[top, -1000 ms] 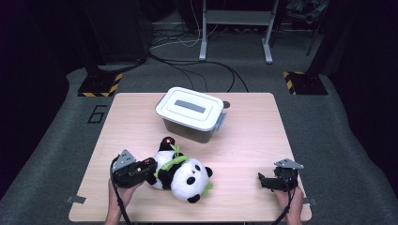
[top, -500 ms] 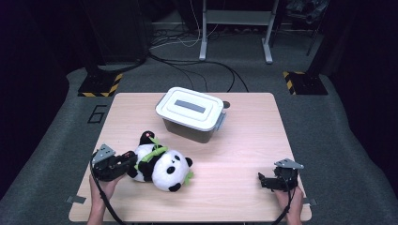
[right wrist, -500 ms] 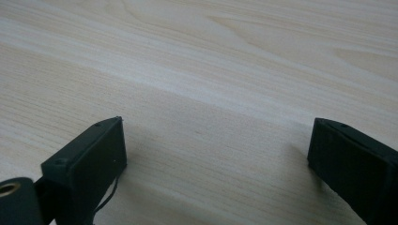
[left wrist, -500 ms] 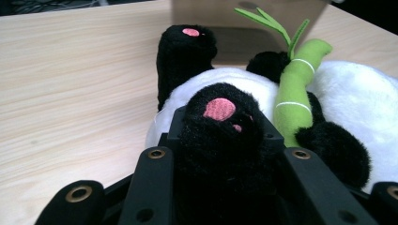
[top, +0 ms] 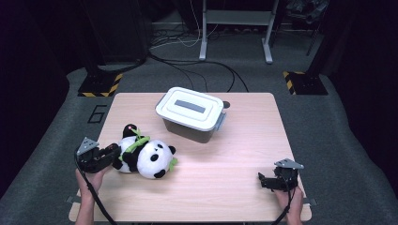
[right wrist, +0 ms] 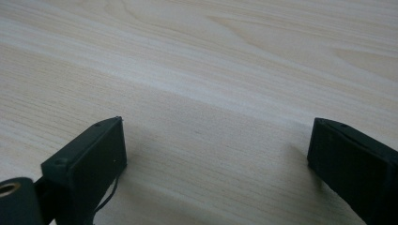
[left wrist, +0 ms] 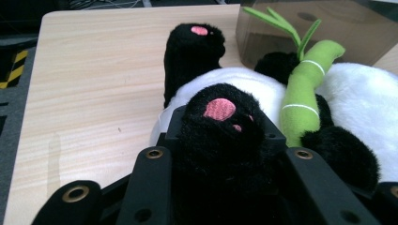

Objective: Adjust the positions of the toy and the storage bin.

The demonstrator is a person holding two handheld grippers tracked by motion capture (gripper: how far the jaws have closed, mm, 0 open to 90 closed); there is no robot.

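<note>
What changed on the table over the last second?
The left gripper, shut on the plush panda's foot, dragged the toy toward the table's left edge. The right gripper, open, and the lidded plastic box stayed put.

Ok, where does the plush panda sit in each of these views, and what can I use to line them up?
High view: plush panda lies at the table's left, its foot in the left gripper.
Left gripper view: it takes up the centre and right, its black foot between the jaws.
Right gripper view: bare table between open jaws.
Shared landmark: the lidded bin behind the panda.
</note>
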